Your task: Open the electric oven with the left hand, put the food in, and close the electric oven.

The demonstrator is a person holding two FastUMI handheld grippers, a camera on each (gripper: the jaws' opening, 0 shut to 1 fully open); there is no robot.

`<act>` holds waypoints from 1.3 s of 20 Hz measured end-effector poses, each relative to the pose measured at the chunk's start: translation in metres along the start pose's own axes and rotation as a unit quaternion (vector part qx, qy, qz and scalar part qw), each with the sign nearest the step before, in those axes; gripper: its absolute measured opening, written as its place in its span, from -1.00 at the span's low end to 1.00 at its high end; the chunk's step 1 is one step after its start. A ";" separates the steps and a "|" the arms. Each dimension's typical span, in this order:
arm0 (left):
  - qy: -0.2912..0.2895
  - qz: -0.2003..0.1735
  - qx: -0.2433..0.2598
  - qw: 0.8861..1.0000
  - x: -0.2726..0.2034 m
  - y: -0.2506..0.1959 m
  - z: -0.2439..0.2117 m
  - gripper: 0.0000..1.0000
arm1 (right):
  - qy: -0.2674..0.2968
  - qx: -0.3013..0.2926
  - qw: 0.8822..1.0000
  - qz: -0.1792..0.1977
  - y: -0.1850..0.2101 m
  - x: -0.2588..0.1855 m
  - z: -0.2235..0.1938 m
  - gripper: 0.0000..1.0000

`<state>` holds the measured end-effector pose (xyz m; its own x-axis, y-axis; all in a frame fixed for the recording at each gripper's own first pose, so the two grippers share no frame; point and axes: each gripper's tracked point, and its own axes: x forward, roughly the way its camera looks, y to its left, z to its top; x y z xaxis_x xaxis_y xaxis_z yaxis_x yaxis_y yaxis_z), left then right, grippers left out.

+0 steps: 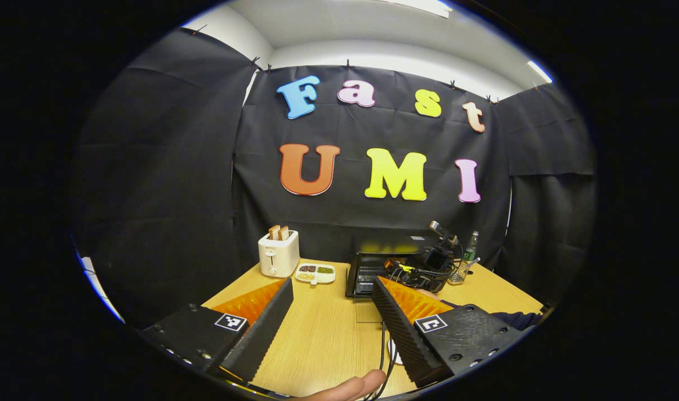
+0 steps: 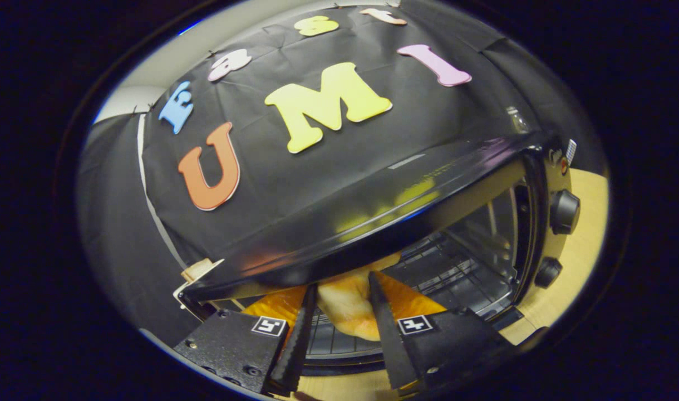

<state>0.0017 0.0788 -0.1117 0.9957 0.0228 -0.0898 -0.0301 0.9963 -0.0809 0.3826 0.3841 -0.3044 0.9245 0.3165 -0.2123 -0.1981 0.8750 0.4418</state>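
Note:
The black electric oven stands open, its wire rack showing inside. My right gripper is at the oven's mouth, shut on a golden-brown piece of food just under the oven's top edge. In the left gripper view the oven sits mid-table with its glass door lowered flat toward me. The right gripper reaches into the oven from the right. My left gripper hangs open above the table in front of the oven, holding nothing.
A white toaster holding two slices stands at the back left of the wooden table. A white divided dish lies beside it. A bottle stands behind the oven. Two knobs are on the oven's right side. Cables cross the table.

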 end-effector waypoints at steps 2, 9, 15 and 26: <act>0.004 0.000 0.001 1.000 -0.001 -0.002 -0.003 0.88 | 0.010 -0.002 1.000 0.007 0.001 -0.009 -0.002 0.56; -0.005 -0.014 0.006 1.000 -0.006 -0.025 0.006 0.88 | 0.023 -0.041 0.999 0.022 -0.018 -0.075 0.020 0.92; 0.006 -0.028 0.004 1.000 0.003 -0.048 -0.004 0.89 | -0.007 -0.075 0.996 0.038 -0.032 -0.170 0.060 0.89; 0.098 -0.083 -0.010 0.992 0.068 -0.095 -0.079 0.88 | -0.127 -0.177 0.976 -0.023 -0.060 -0.364 0.153 0.96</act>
<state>0.0652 -0.0207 -0.1890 0.9511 -0.1602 -0.2642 0.1293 0.9830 -0.1305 0.1079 0.1599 -0.1203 0.9769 0.2130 0.0187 -0.2138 0.9719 0.0983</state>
